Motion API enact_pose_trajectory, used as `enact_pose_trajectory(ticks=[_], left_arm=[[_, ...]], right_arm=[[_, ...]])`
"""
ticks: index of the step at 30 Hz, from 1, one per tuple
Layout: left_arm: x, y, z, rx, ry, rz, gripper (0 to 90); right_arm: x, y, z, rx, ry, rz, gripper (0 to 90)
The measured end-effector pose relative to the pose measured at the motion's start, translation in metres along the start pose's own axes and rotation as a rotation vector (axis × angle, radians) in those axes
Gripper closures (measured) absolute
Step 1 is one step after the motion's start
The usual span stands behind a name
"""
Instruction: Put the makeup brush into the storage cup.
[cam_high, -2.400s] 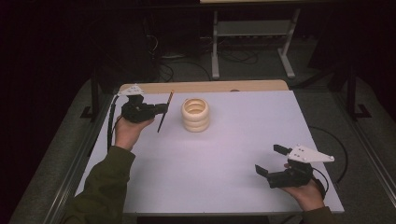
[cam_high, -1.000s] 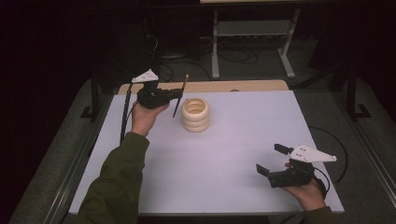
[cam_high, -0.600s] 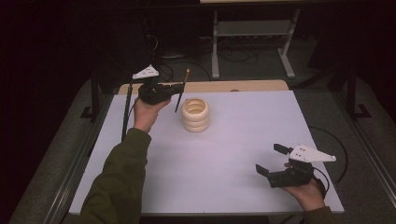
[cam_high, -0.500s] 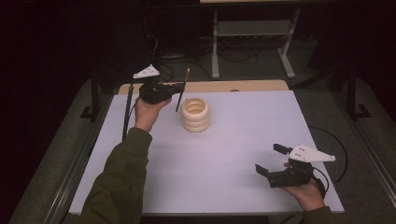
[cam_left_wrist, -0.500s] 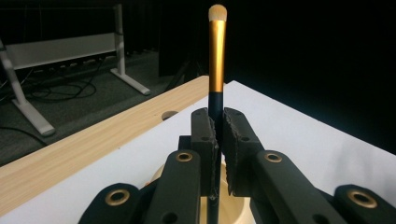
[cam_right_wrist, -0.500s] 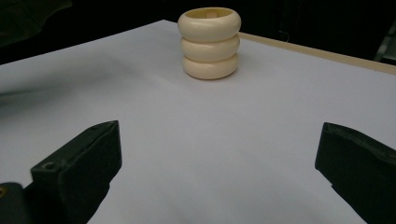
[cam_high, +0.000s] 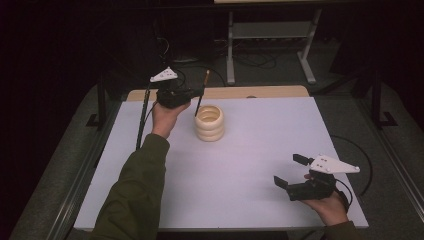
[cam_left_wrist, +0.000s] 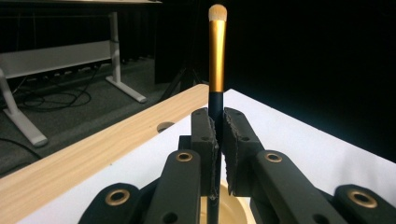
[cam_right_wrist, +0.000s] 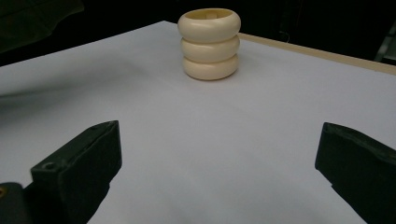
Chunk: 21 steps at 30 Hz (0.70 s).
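Note:
A cream holder made of three stacked rings (cam_high: 209, 122) (cam_right_wrist: 209, 44) stands on the white table top (cam_high: 240, 165), toward the back. A makeup brush (cam_high: 201, 96) (cam_left_wrist: 215, 74) with a black handle, a gold ferrule and a pale tip stands nearly upright, tip up. My left gripper (cam_high: 196, 93) (cam_left_wrist: 219, 140) is shut on its handle, just left of and above the holder's mouth (cam_left_wrist: 233, 212). The brush's lower end hangs at the holder's left rim. My right gripper (cam_high: 290, 171) (cam_right_wrist: 215, 154) rests open at the front right, pointing toward the holder, nothing between its jaws.
A wooden strip (cam_high: 260, 92) runs along the table's far edge, with a small hole (cam_left_wrist: 164, 126) in it. Behind it are a metal stand (cam_high: 270, 35) and cables on dark floor. Metal rails (cam_high: 75, 180) border the table's sides.
My left gripper has carried the brush from the back left toward the holder and brought it nearly upright over the holder's left rim. The right gripper has stayed put.

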<state>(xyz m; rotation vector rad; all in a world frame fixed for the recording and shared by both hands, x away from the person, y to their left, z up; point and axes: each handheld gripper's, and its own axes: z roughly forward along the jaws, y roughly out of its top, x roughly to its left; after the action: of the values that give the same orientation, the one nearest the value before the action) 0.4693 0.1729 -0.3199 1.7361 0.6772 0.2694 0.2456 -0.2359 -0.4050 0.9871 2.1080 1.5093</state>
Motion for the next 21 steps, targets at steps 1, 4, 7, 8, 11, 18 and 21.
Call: enact_pose_trajectory(ticks=[1, 4, 7, 8, 11, 18, 21], left_arm=[[0.000, 0.000, 0.001, 0.000, -0.001, 0.000, 83.6], [0.000, -0.001, 0.004, -0.004, -0.002, 0.007, 83.6], [0.001, -0.003, 0.008, 0.004, -0.003, 0.019, 83.6], [0.001, -0.004, 0.009, 0.004, -0.004, 0.022, 83.6], [0.003, -0.007, 0.013, 0.006, -0.013, 0.017, 83.6], [0.004, -0.012, 0.020, 0.029, -0.013, 0.031, 83.5], [0.004, -0.014, 0.023, 0.038, -0.012, 0.034, 83.6]], right_arm=[[0.000, 0.000, 0.000, 0.000, 0.000, -0.002, 0.0], [0.000, 0.000, -0.001, 0.000, 0.001, -0.002, 0.0], [0.000, 0.000, -0.001, 0.000, 0.001, -0.002, 0.0], [0.000, 0.000, -0.001, 0.000, 0.001, -0.001, 0.0], [0.000, 0.000, -0.001, 0.000, 0.002, -0.002, 0.0], [-0.001, 0.000, -0.001, -0.003, 0.003, -0.001, 0.0], [-0.001, 0.000, -0.001, -0.003, 0.003, 0.000, 0.0]])
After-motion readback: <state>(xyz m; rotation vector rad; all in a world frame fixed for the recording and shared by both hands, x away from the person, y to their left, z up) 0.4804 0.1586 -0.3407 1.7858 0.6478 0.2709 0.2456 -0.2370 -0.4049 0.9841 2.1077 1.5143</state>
